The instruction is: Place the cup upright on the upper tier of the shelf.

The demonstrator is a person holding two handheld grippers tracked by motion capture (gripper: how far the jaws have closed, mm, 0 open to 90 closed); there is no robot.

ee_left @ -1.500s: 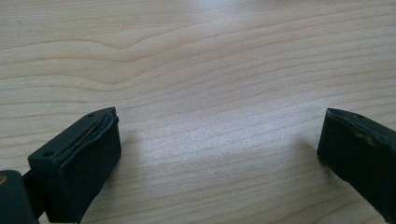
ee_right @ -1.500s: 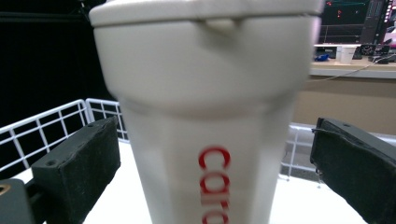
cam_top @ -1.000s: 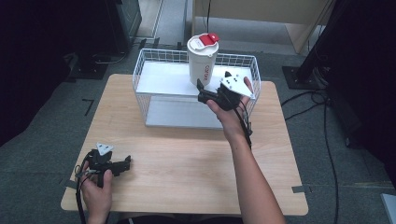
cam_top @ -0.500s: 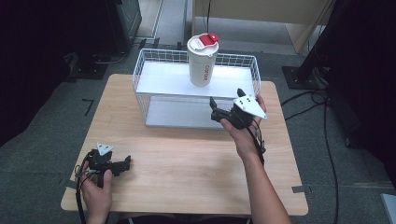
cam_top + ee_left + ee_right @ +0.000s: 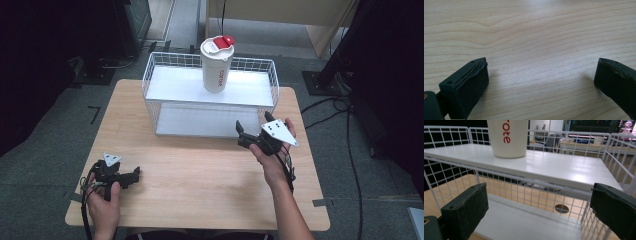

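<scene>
Cup: tall white plastic tumbler with red lettering and a red-and-white flip lid (image 5: 216, 65) stands upright on the upper shelf of the white wire-mesh rack (image 5: 150, 80), left of the shelf's middle. In the right gripper view its base (image 5: 507, 138) sits flat on the white board, nothing touching it.

Right gripper (image 5: 245, 135): jaws spread wide, empty. It sits low in front of the rack's right half, above the light wooden table (image 5: 200, 180), well apart from the cup. Its own camera looks through the front mesh (image 5: 529, 192) at both shelves.

Change: a second ago this gripper was up at the cup with the jaws around its body; half a second ago it was already off the cup and pulling away toward the person; now it is lower and nearer the table edge. The cup has kept the same spot and the same upright stance in all three high views.

Reading: the cup looks placed and let go; the setting-down seems finished, and the right hand is clearing away.

Left gripper (image 5: 131, 176): rests near the table's front left corner, jaws wide apart with bare wood grain (image 5: 541, 50) between them, holding nothing. It has not shifted across the three high views.

Risk: little; the tall cup could tip only if the rack is knocked.
</scene>
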